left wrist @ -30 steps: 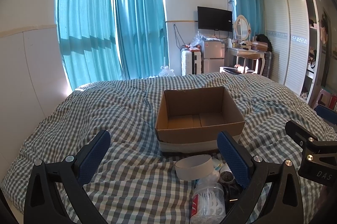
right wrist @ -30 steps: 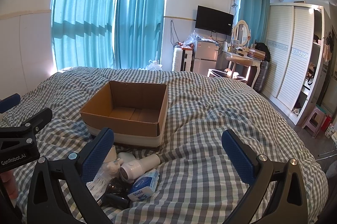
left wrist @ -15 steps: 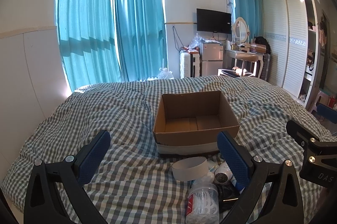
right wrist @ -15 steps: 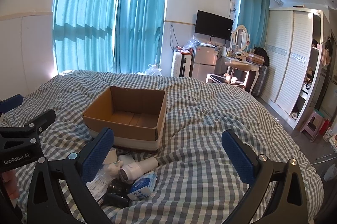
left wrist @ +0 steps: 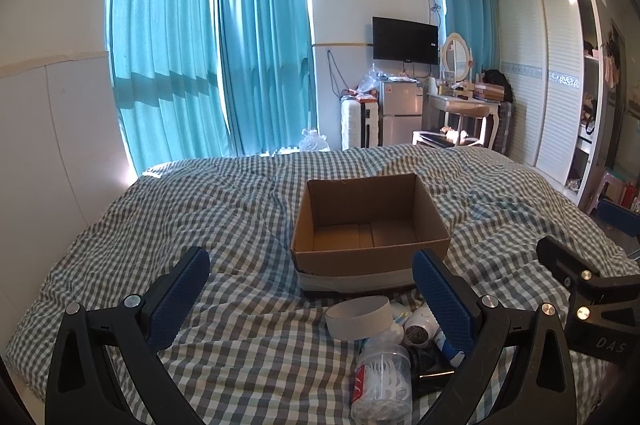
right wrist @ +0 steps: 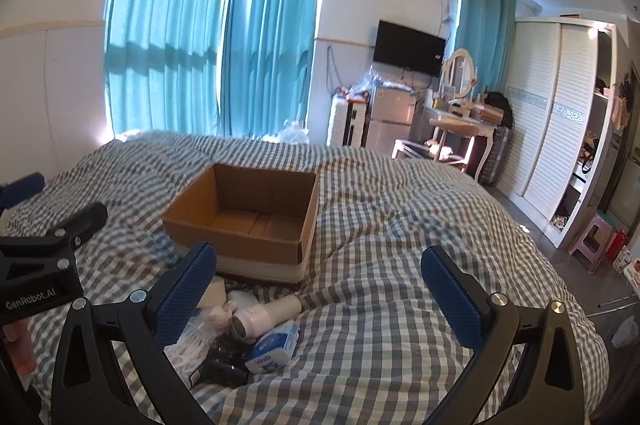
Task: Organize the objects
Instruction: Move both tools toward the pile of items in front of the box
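An empty brown cardboard box (left wrist: 370, 225) (right wrist: 248, 221) sits open on the checked bed cover. In front of it lies a small pile: a white tape roll (left wrist: 357, 317), a clear jar of white picks (left wrist: 382, 381), a white handheld device (right wrist: 264, 315), a blue tissue pack (right wrist: 274, 347) and something black (right wrist: 224, 369). My left gripper (left wrist: 308, 299) is open above the cover, its right finger over the pile. My right gripper (right wrist: 324, 293) is open too, with the pile beside its left finger. Neither holds anything.
The bed cover (right wrist: 400, 305) spreads wide to the right of the box. Beyond the bed stand blue curtains (left wrist: 260, 45), a small fridge (left wrist: 400, 117), a dressing table (left wrist: 464, 105) and a white wardrobe (left wrist: 540, 85). A pink stool (right wrist: 592, 241) stands on the floor.
Both views have drawn back and tilted up a little, so the box sits farther off and the pile shows more fully. Both grippers stay open.
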Demonstrator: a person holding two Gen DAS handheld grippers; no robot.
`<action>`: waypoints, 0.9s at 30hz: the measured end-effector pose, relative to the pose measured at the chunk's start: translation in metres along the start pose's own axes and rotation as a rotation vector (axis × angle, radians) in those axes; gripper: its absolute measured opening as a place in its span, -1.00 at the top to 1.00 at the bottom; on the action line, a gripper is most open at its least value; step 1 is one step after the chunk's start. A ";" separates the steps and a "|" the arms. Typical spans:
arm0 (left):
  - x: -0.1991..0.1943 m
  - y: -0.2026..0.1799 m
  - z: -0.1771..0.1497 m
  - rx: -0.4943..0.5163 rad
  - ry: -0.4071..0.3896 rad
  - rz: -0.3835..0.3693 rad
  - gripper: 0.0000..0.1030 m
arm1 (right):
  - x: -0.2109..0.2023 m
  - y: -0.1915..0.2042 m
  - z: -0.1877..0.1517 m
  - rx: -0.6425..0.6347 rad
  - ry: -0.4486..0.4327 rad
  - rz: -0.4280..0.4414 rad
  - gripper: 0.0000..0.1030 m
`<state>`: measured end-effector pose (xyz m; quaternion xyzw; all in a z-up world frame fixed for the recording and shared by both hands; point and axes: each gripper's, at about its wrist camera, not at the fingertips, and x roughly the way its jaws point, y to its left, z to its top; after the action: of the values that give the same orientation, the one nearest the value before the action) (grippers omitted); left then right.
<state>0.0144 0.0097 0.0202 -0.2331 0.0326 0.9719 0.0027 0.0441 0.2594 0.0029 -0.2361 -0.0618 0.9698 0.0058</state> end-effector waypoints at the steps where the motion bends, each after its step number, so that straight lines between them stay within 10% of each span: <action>1: 0.001 -0.001 0.000 0.004 0.010 -0.002 -1.00 | 0.002 0.000 0.000 -0.006 0.014 -0.001 -1.00; 27: 0.027 -0.007 -0.017 0.005 0.143 -0.027 -1.00 | 0.021 0.001 -0.014 -0.023 0.087 -0.008 -1.00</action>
<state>-0.0016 0.0157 -0.0073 -0.3025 0.0322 0.9525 0.0140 0.0314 0.2611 -0.0188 -0.2779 -0.0733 0.9578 0.0095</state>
